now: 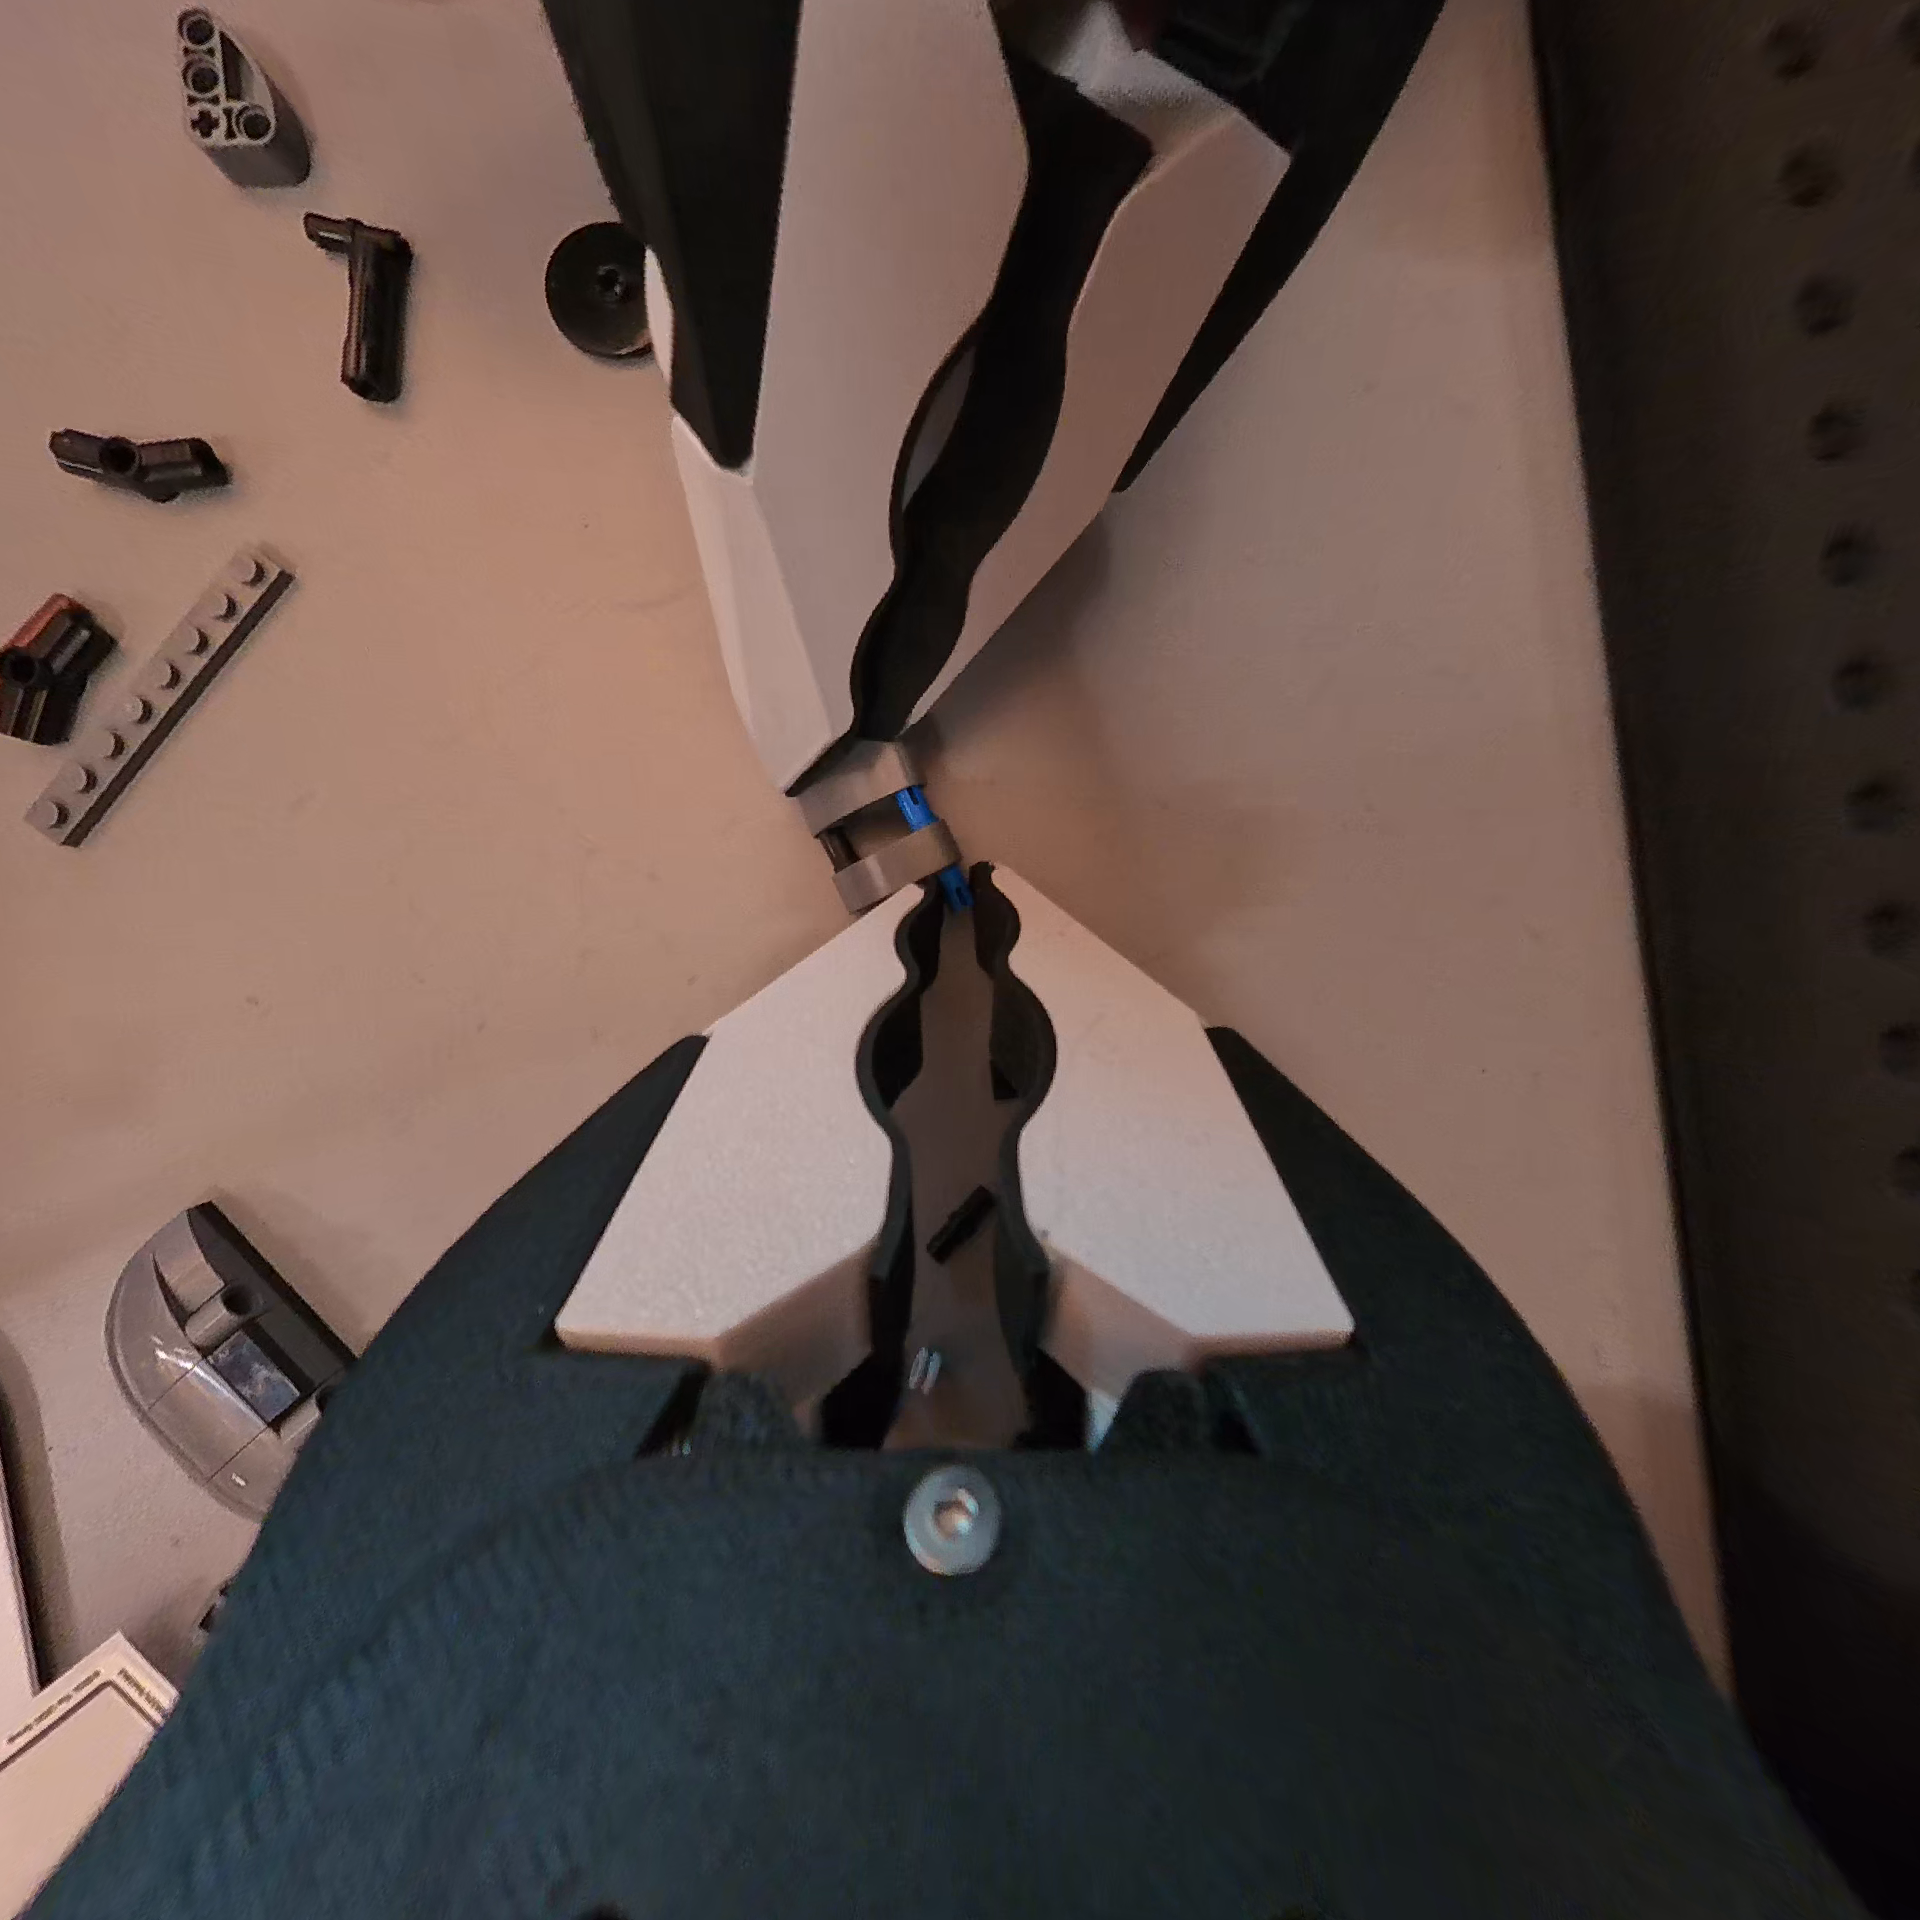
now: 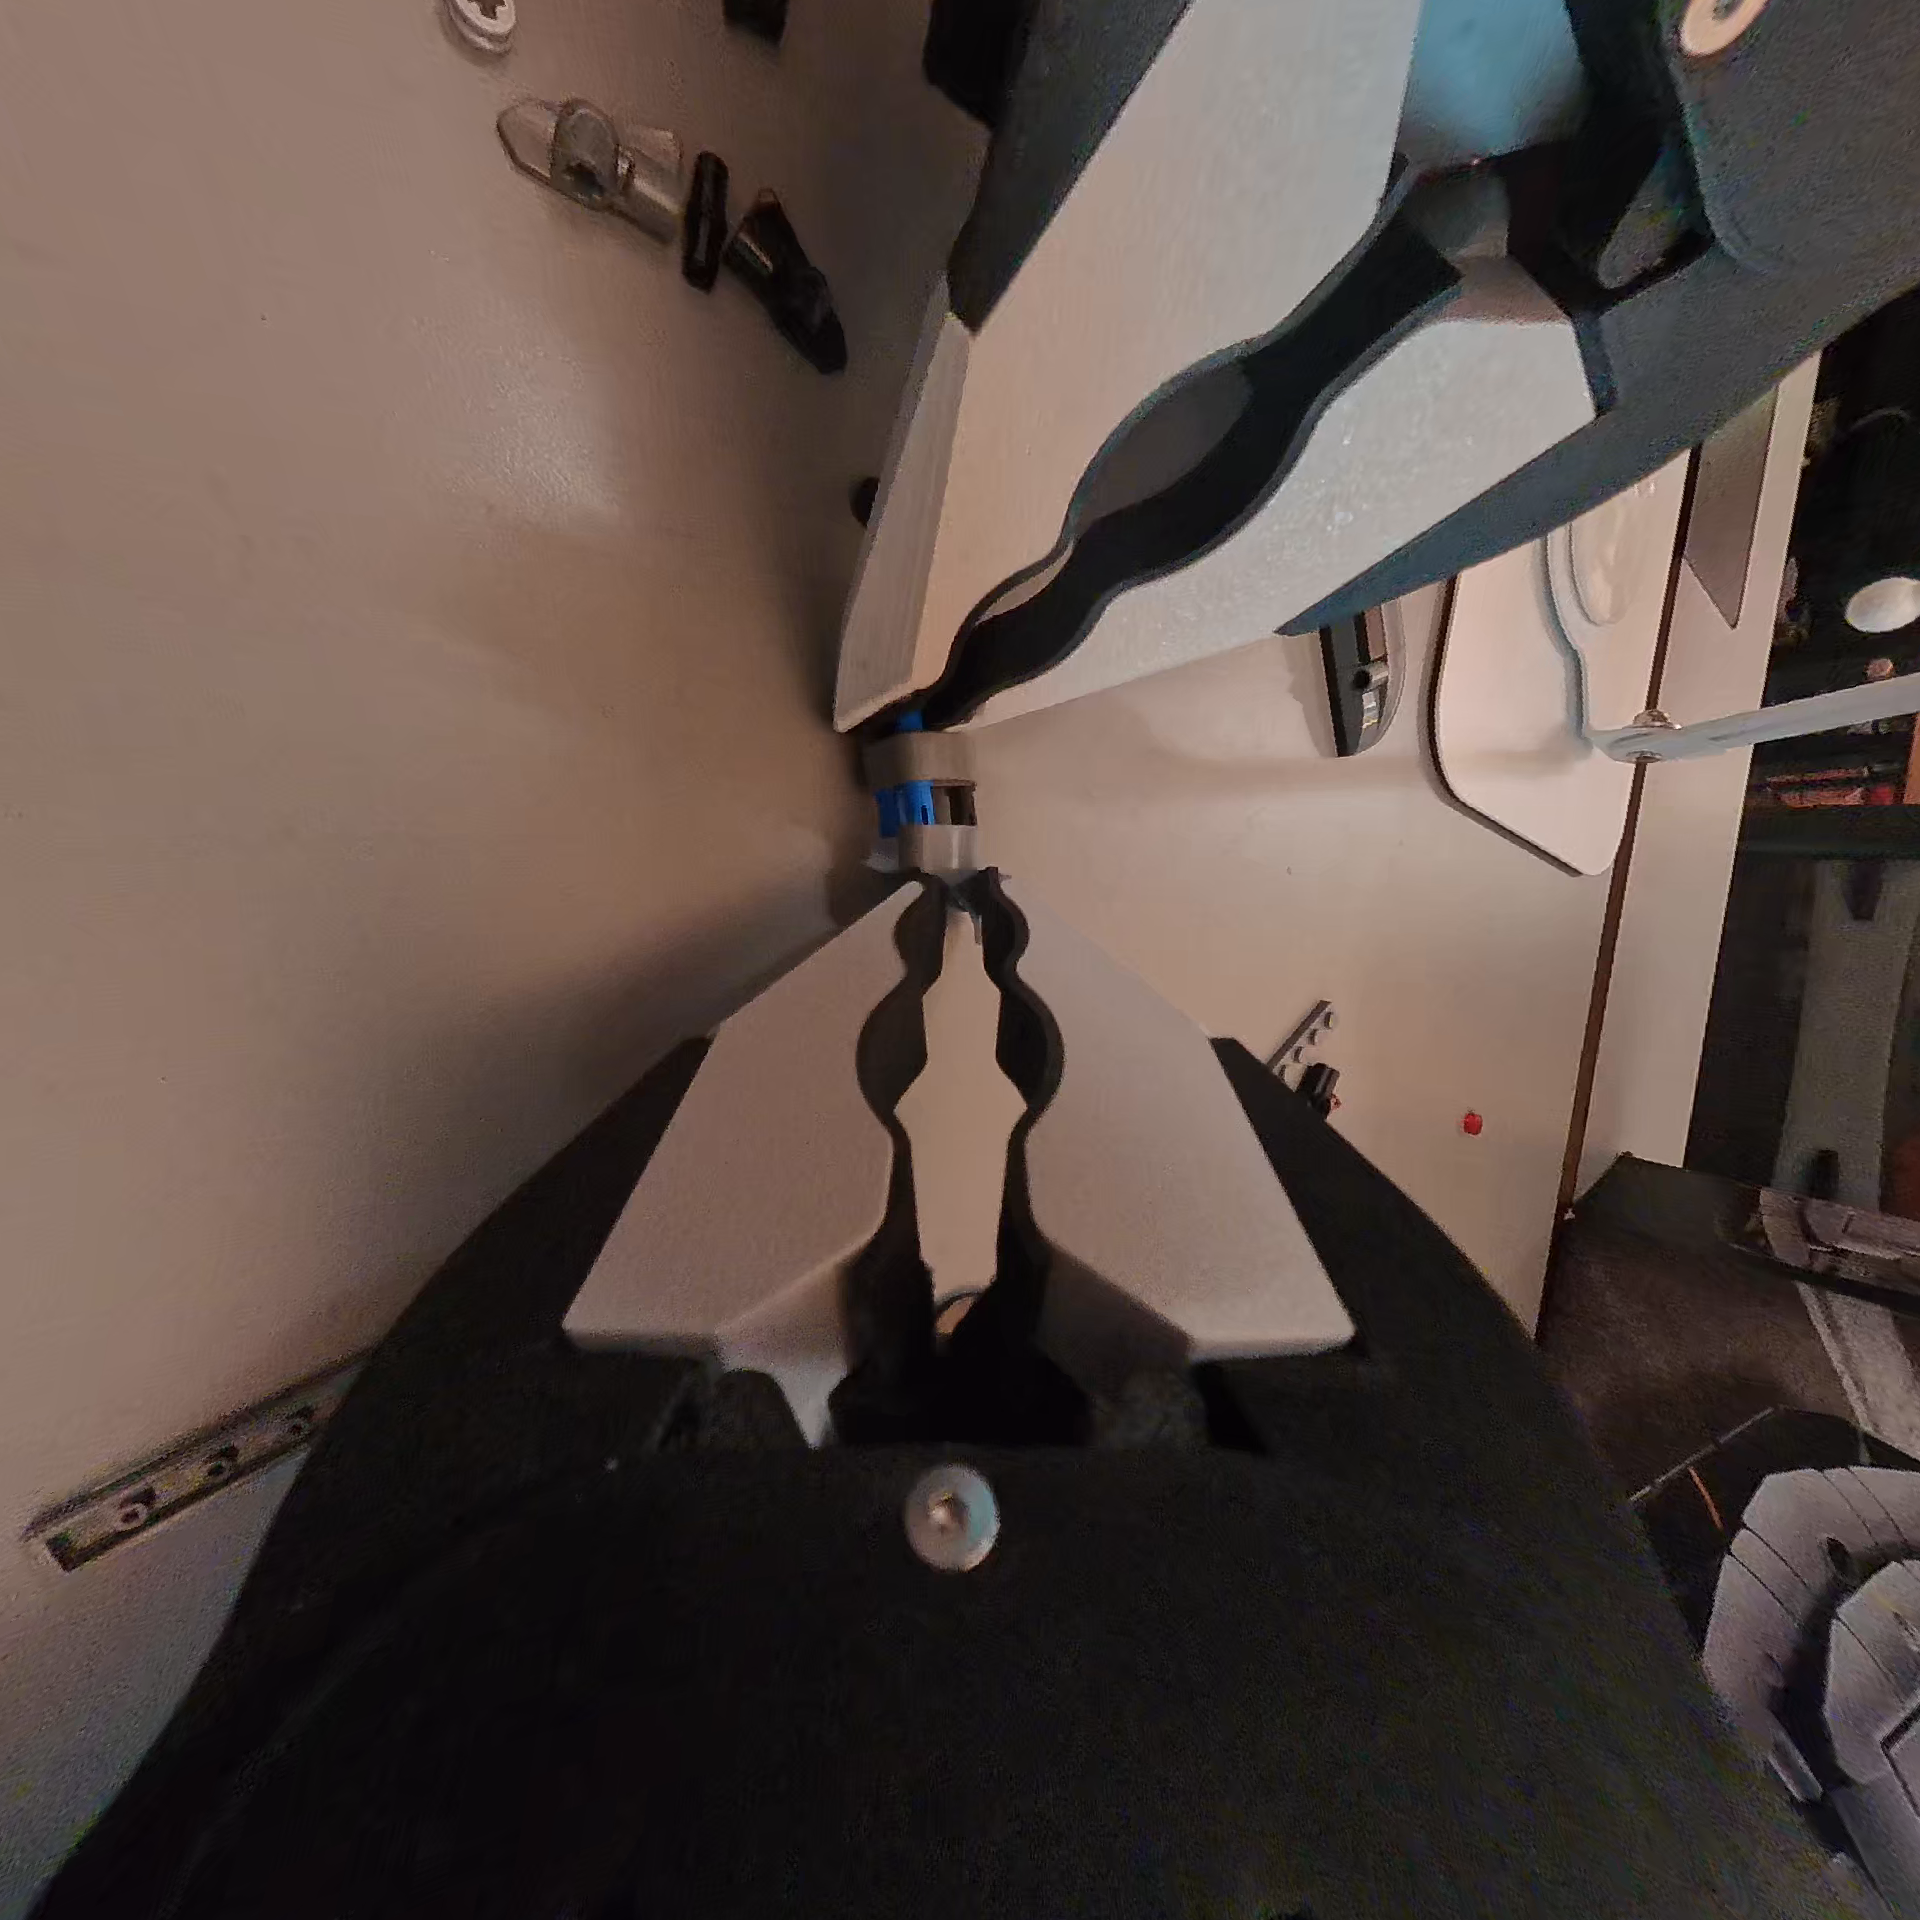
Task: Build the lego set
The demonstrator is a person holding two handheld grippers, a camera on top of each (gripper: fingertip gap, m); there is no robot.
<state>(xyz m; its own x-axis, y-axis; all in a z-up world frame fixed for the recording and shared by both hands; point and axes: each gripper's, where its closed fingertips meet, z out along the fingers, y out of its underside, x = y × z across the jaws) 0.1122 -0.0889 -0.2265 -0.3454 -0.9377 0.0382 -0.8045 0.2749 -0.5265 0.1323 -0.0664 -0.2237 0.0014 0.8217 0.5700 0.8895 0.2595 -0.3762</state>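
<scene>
Pale counter [image 1: 436, 987] scattered with loose parts, dark perforated panel [image 1: 1787, 727] along one edge. Held mid-frame between both tools: one grey assembly [image 1: 878, 821], made of two stacked grey beams with blue pin bits showing between and below them. Left gripper [image 1: 961, 899] low in left wrist view, fingers [image 1: 790, 1143] almost pressed together, pinching one blue pin [image 1: 954, 889] that sticks out under the lower beam. Right gripper [image 1: 883, 740] at the top of that view, fingers closed onto the far beam's end; same clamp on a grey edge seen close up in right wrist view. Loose on counter, left wrist view: one long grey plate [image 1: 161, 696], one grey curved holed piece [image 1: 239, 104], three black connectors [image 1: 364, 301], one black round part [image 1: 597, 286], one small black pin [image 1: 961, 1216], one bigger grey curved sub-build [image 1: 223, 1340], one white card corner [image 1: 83, 1745]. Right wrist view adds one tiny red piece [image 2: 1472, 1122].
</scene>
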